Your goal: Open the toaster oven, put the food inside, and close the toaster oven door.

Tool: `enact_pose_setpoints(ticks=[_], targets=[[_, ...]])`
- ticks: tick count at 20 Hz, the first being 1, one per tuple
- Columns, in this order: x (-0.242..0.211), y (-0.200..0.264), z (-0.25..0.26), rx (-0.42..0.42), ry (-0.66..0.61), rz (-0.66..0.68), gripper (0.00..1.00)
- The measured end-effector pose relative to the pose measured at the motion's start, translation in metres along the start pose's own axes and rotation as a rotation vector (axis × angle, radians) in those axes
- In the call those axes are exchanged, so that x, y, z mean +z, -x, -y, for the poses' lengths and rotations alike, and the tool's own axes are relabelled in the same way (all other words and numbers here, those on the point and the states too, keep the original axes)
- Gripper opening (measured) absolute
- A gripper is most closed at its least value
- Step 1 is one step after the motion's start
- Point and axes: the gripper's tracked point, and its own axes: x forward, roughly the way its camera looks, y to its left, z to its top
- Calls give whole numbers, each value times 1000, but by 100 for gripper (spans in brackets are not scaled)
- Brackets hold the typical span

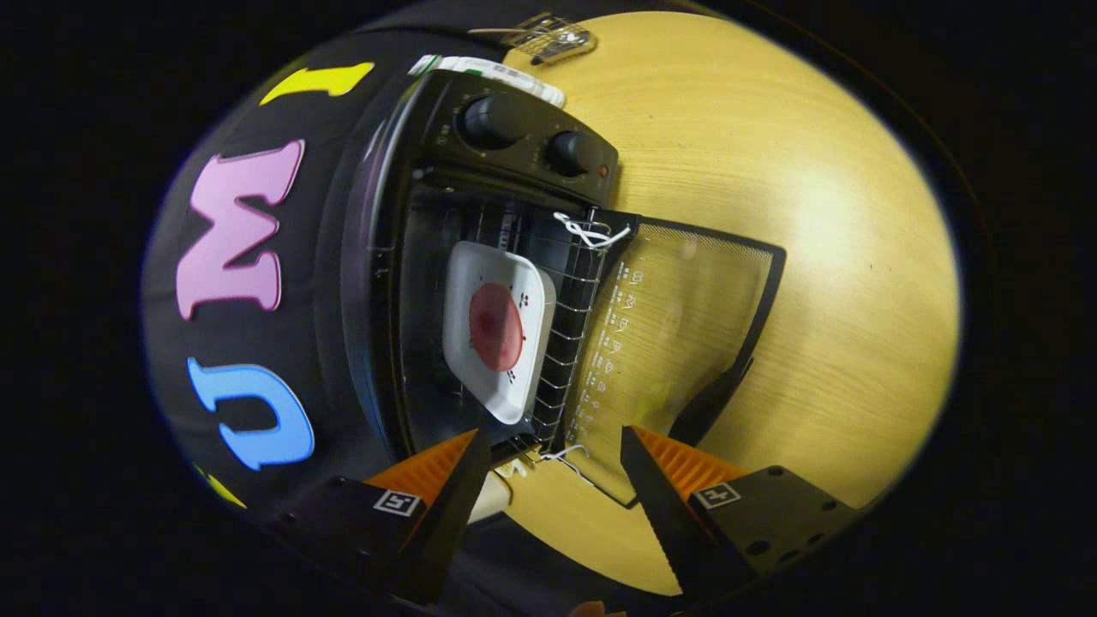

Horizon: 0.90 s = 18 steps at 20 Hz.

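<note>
Toaster oven (480, 171): black, two knobs, glass door (677, 326) dropped open toward 3 o'clock onto wooden surface (840, 257). White plate (497, 343), red food (495, 326), on rack. Gripper (557, 463) jaws spread, empty.

No word or number can be read. The glass door (677, 334) of the toaster oven (480, 257) carries a column of small white pictograms, seemingly cooking symbols, too small to make out. Each finger of the gripper (557, 480) bears a square black-and-white marker tag (398, 502).

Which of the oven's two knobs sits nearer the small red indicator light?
The smaller knob, right beside the light; the bigger knob sits farther off. The gripper fingers are open.
</note>
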Motion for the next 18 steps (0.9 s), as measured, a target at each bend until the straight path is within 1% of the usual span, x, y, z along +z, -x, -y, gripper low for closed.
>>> enact_pose_setpoints(ticks=[4,8,10,15,17,18], targets=[[0,34,11,5,237,-9,98],[-1,67,17,-25,638,57,99],[-11,73,24,-28,795,67,98],[-37,59,70,-118,1056,32,99],[-49,46,86,-139,1115,4,99],[-55,39,96,-152,1120,-13,99]])
